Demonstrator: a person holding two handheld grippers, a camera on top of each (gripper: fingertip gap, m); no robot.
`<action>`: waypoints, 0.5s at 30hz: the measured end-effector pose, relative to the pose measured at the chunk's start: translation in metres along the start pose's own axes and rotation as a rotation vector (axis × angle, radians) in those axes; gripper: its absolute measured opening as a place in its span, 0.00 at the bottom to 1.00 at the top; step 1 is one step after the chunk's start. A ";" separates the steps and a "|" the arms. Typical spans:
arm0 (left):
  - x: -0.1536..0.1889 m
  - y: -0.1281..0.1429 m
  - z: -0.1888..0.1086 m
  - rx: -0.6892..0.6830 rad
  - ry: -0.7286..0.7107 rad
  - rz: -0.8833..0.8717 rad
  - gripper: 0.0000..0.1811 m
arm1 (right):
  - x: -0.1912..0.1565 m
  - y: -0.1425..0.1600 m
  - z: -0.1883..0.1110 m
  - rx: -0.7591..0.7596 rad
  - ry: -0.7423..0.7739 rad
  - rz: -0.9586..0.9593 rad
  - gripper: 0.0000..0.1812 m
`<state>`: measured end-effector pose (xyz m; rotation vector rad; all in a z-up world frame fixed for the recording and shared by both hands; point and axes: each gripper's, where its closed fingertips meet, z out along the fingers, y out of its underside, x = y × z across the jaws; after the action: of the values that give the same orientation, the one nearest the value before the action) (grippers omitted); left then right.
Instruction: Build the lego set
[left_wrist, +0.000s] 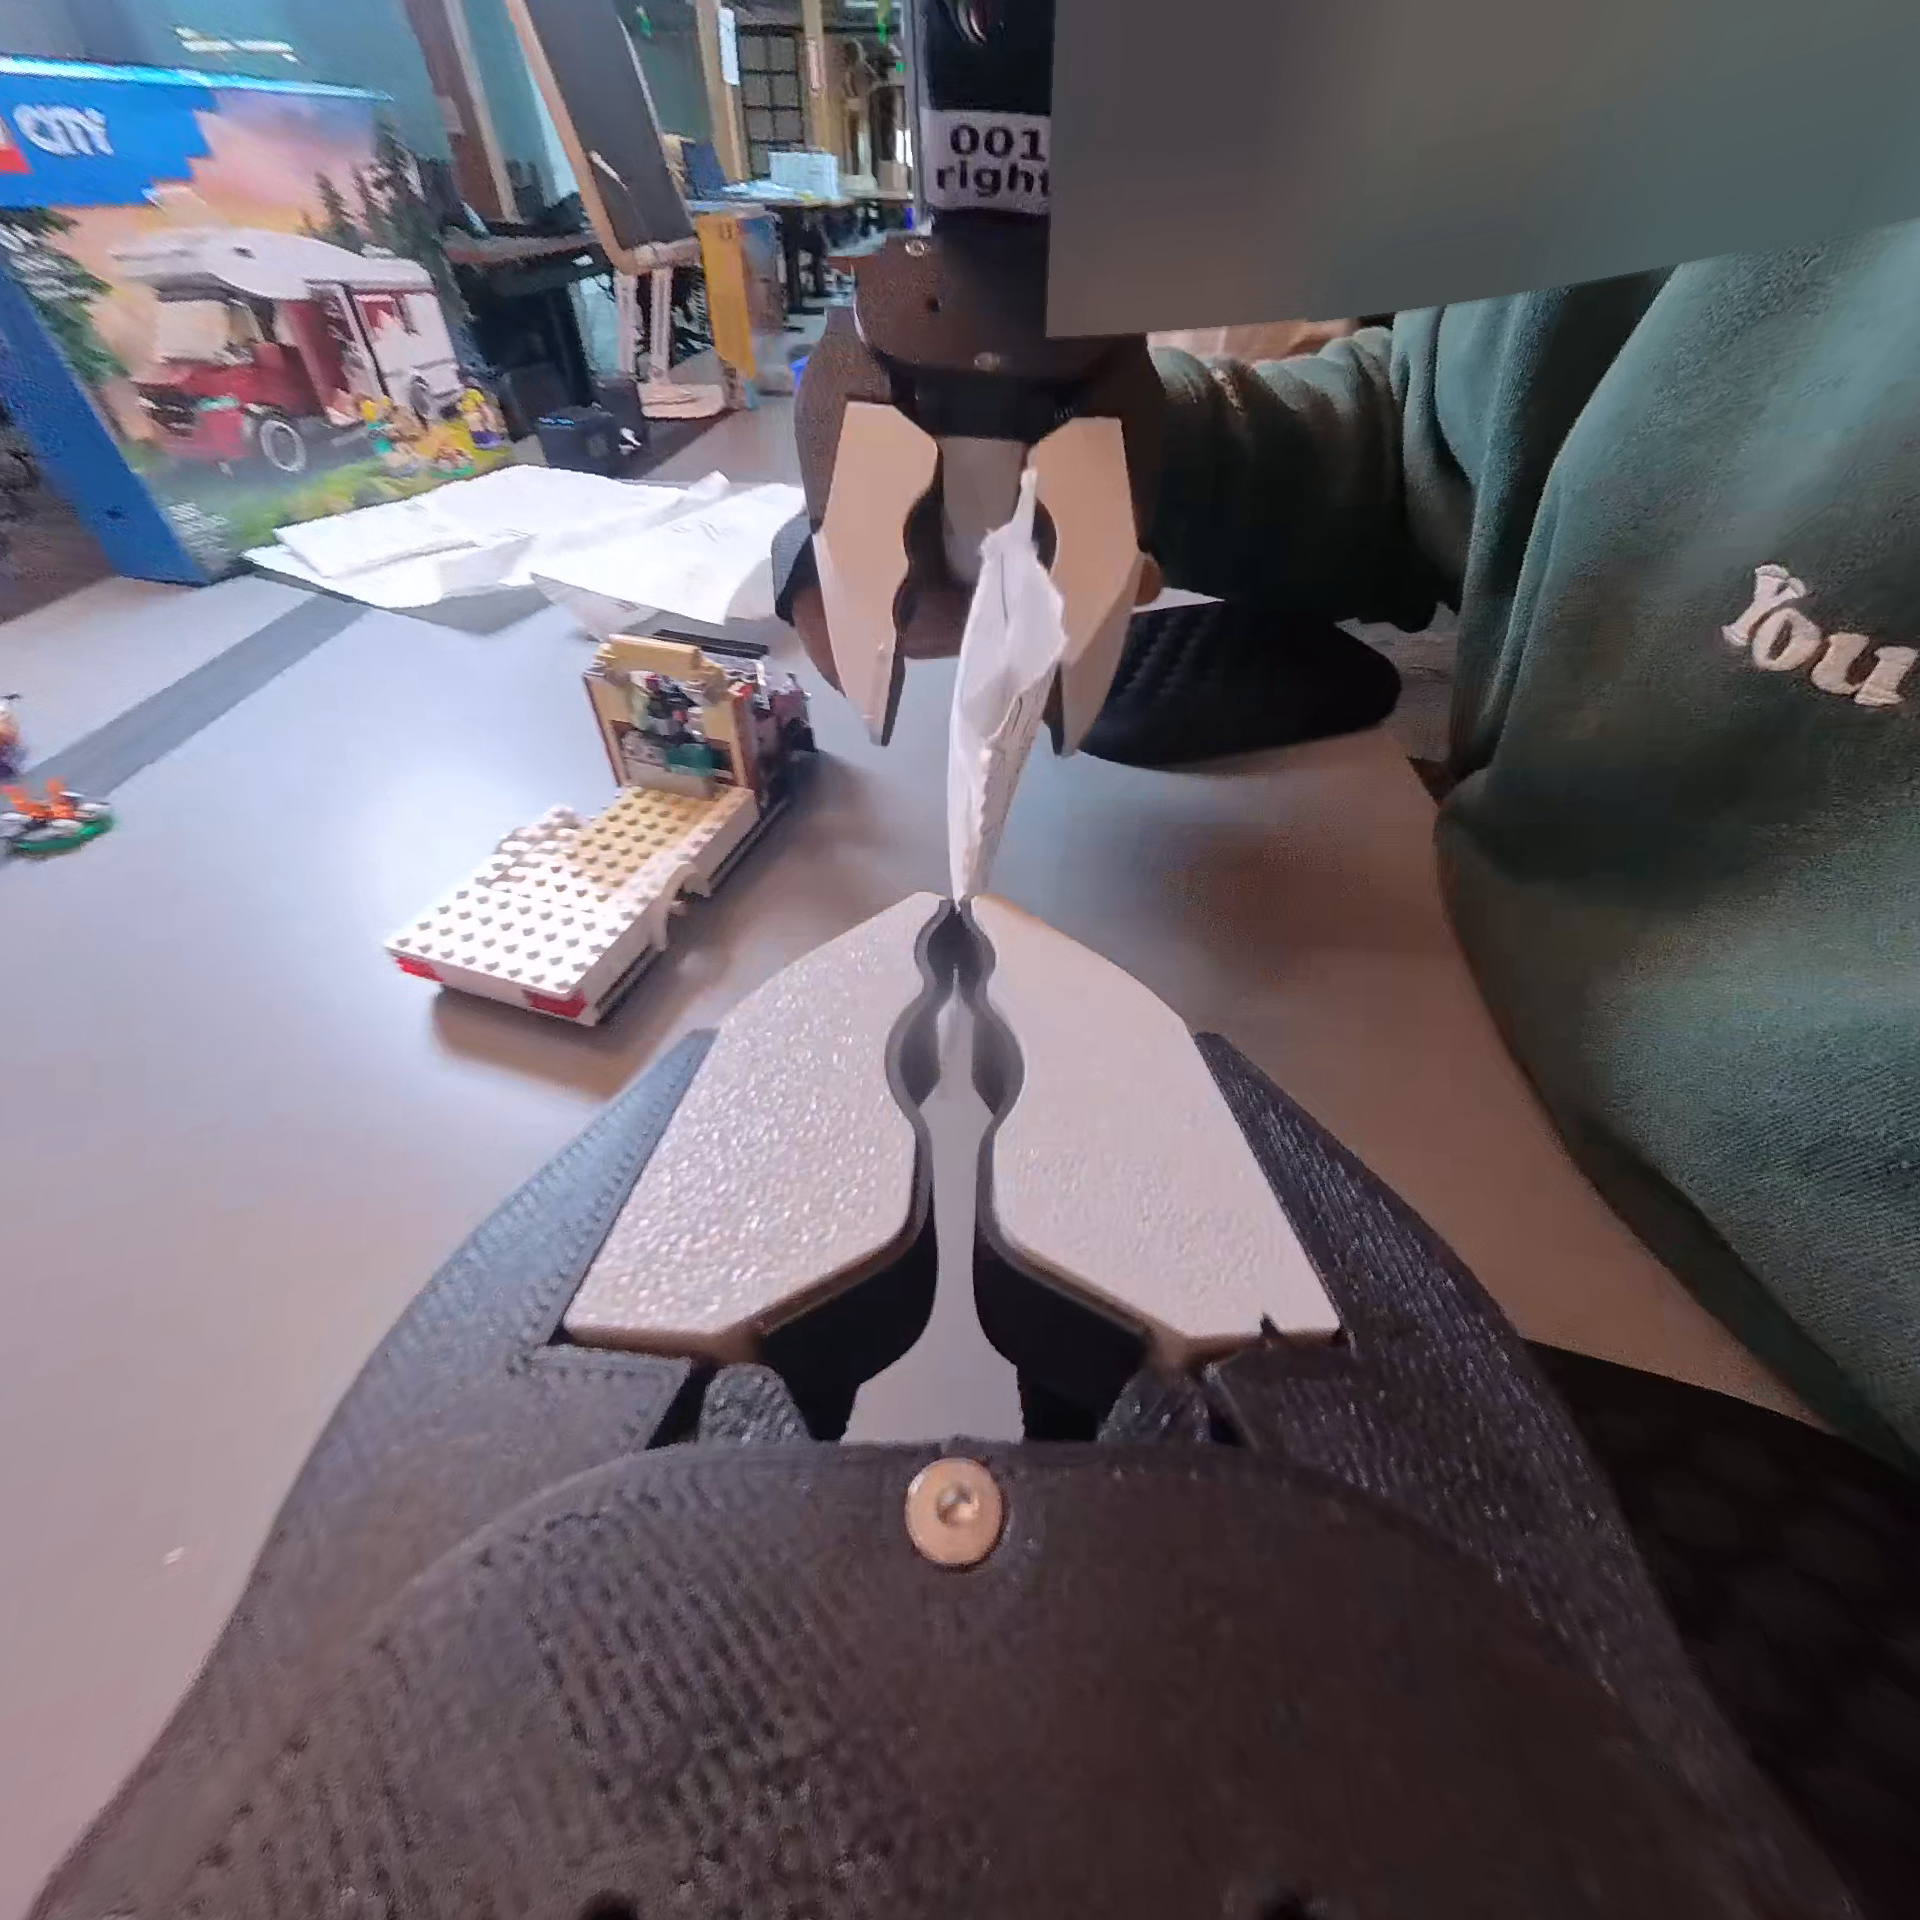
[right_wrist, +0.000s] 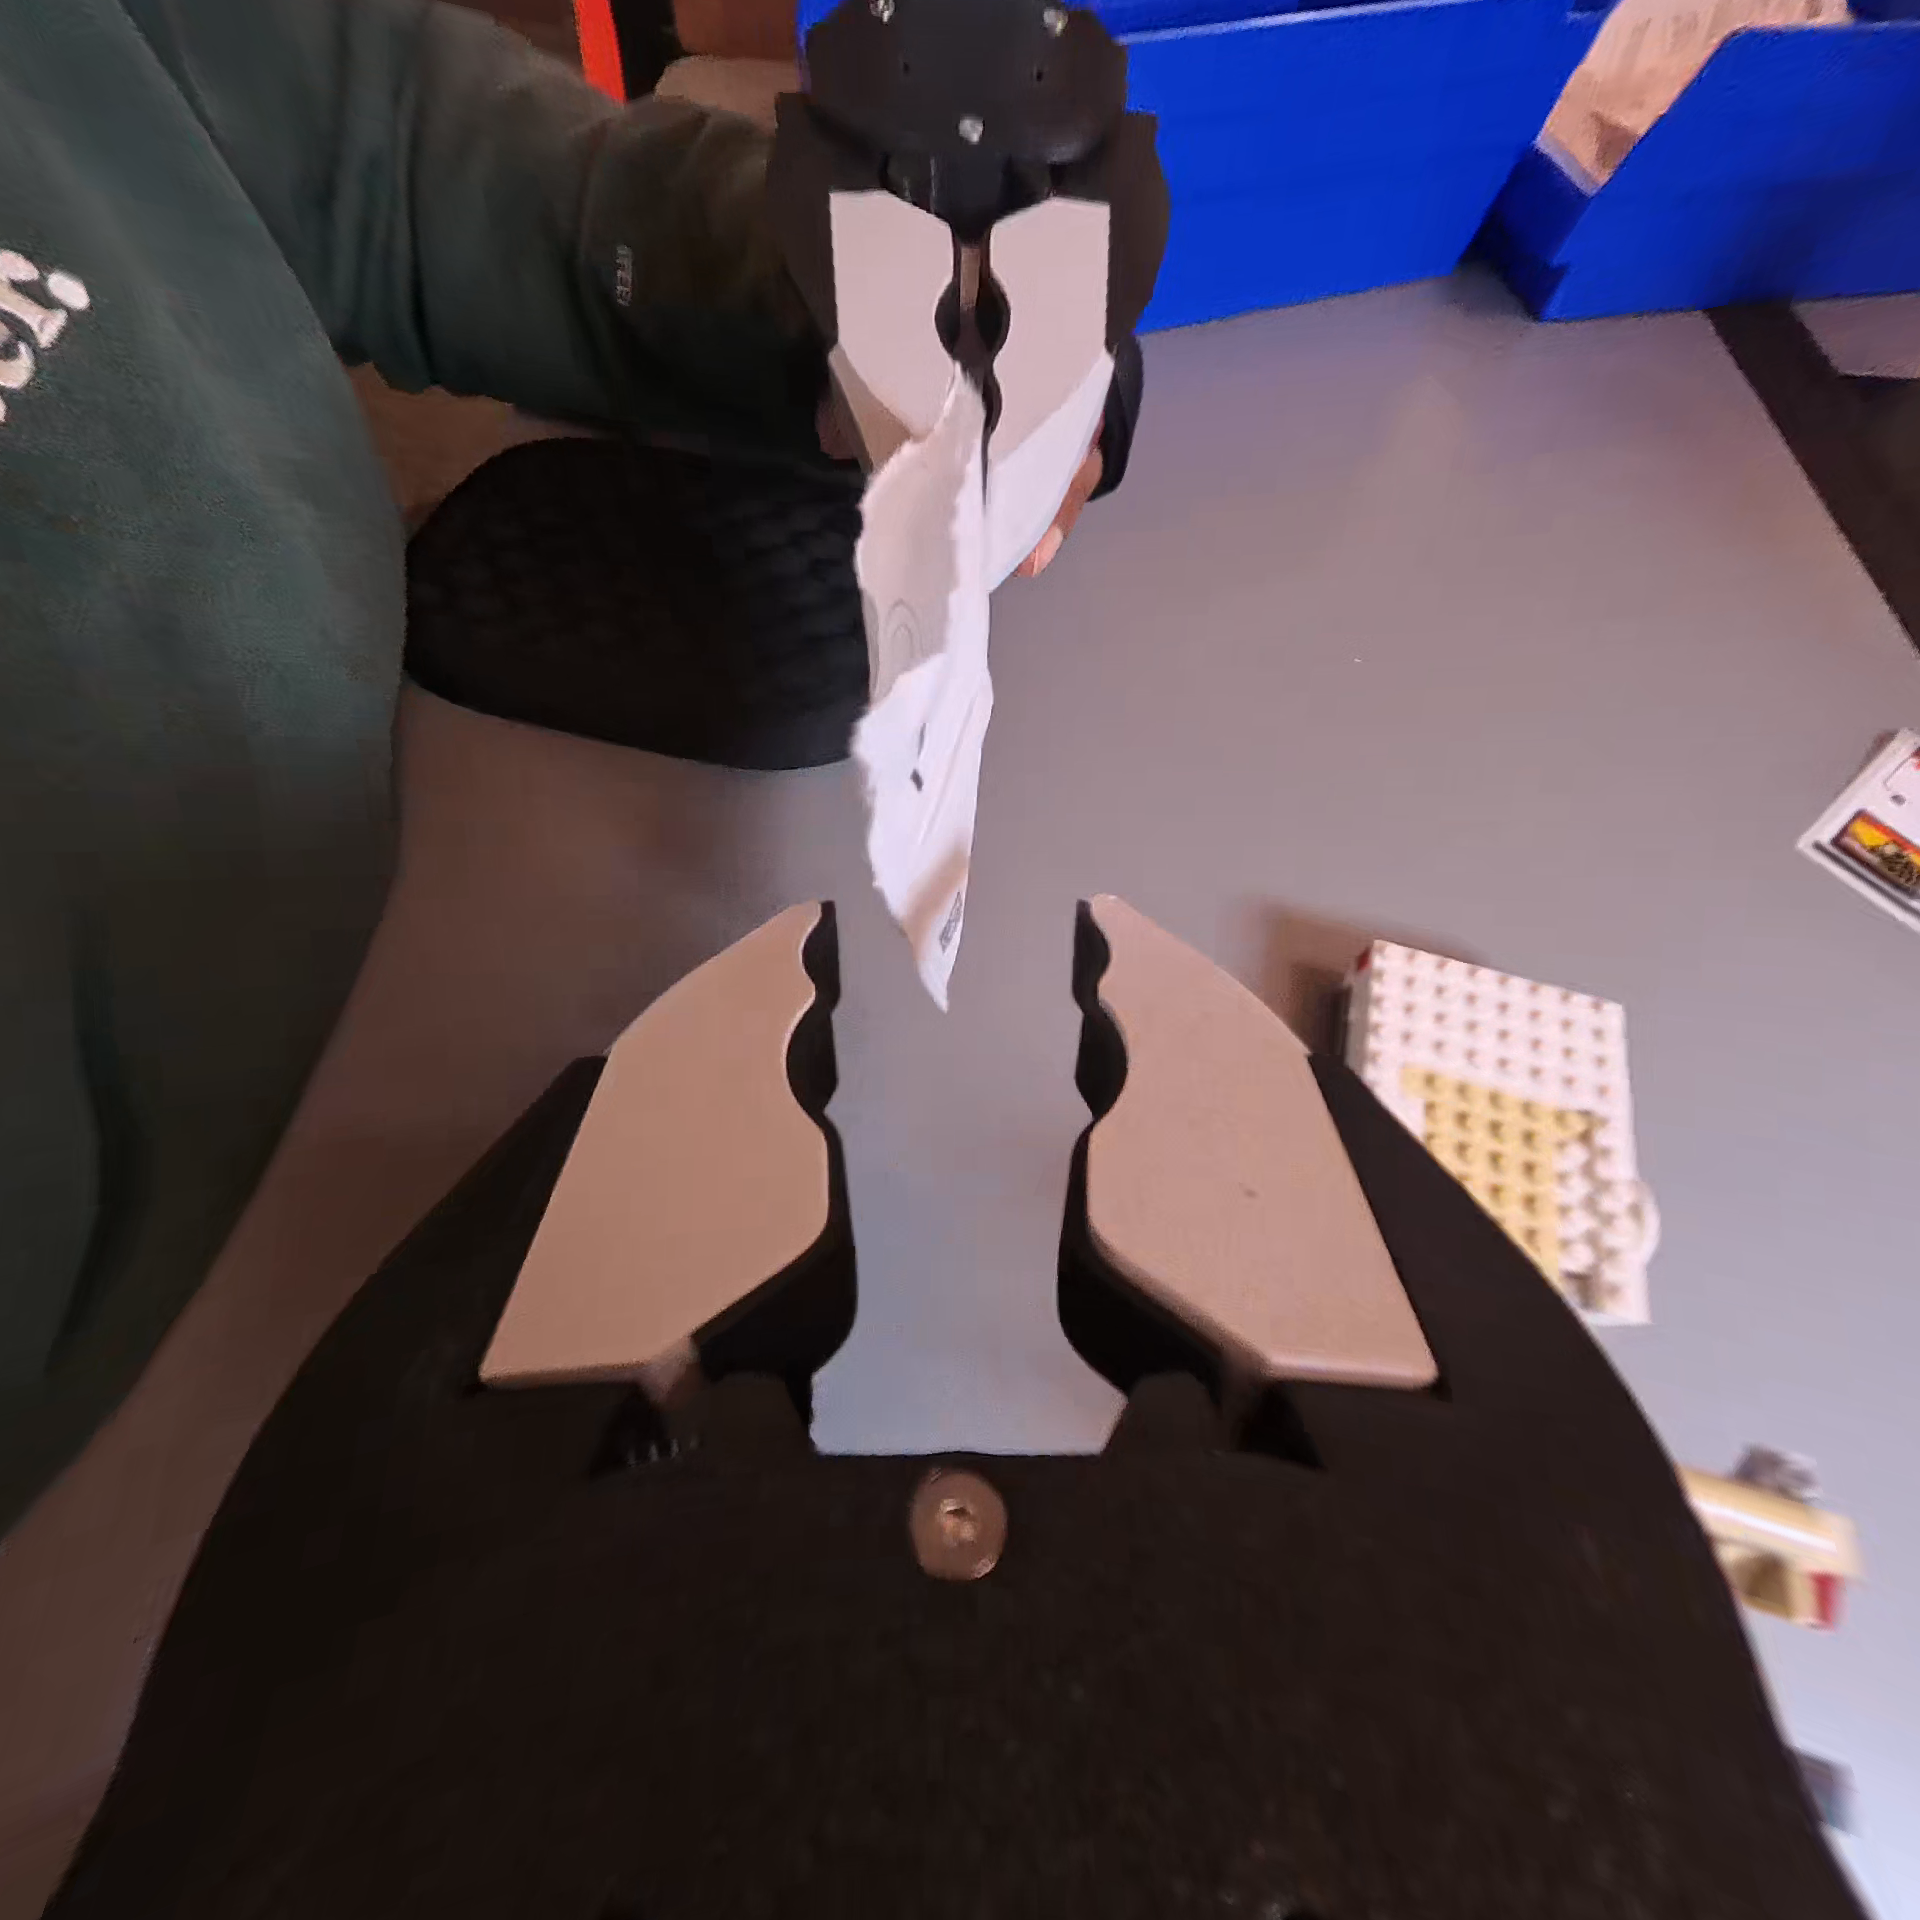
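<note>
White paper bag (left_wrist: 997, 686) — crumpled, torn along one edge — stretches in the air between the two grippers above the grey table (left_wrist: 260, 1091). The left gripper (left_wrist: 958, 909) is closed, its tips pinching one end of the bag, fingers levelled forward over the table. The right gripper (right_wrist: 954, 920) faces it from the opposite side with its jaws spread wide; the bag's loose end hangs into the gap, and in the right wrist view it touches neither finger. A person's arm in a dark green sleeve (left_wrist: 1351, 457) reaches in behind the right gripper.

The partly built lego model (left_wrist: 603, 862) sits on the table to the left of the bag as the left wrist view has it: a white and tan studded floor plate with a small walled section rising at its far end. Beyond the model lie unfolded white sheets (left_wrist: 540, 540), and farther behind them stands the lego set's box (left_wrist: 239, 322). In the right wrist view, blue bins (right_wrist: 1558, 156) stand at the table's far edge beyond the bag; their contents cannot be made out.
</note>
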<state>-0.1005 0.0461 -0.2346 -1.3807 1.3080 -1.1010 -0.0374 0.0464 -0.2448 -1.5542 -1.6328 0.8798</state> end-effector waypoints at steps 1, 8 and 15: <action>0.003 0.003 0.004 -0.009 0.017 -0.011 0.00 | -0.005 0.001 0.002 0.039 0.021 0.021 0.24; 0.011 0.007 0.019 -0.032 0.072 -0.032 0.00 | -0.007 -0.009 -0.005 0.225 0.042 0.109 0.00; -0.006 0.021 0.027 -0.064 0.021 -0.058 0.02 | 0.002 0.015 -0.004 0.176 -0.002 0.262 0.00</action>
<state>-0.0778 0.0528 -0.2608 -1.4665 1.3356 -1.1235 -0.0268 0.0492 -0.2551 -1.6646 -1.3313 1.1312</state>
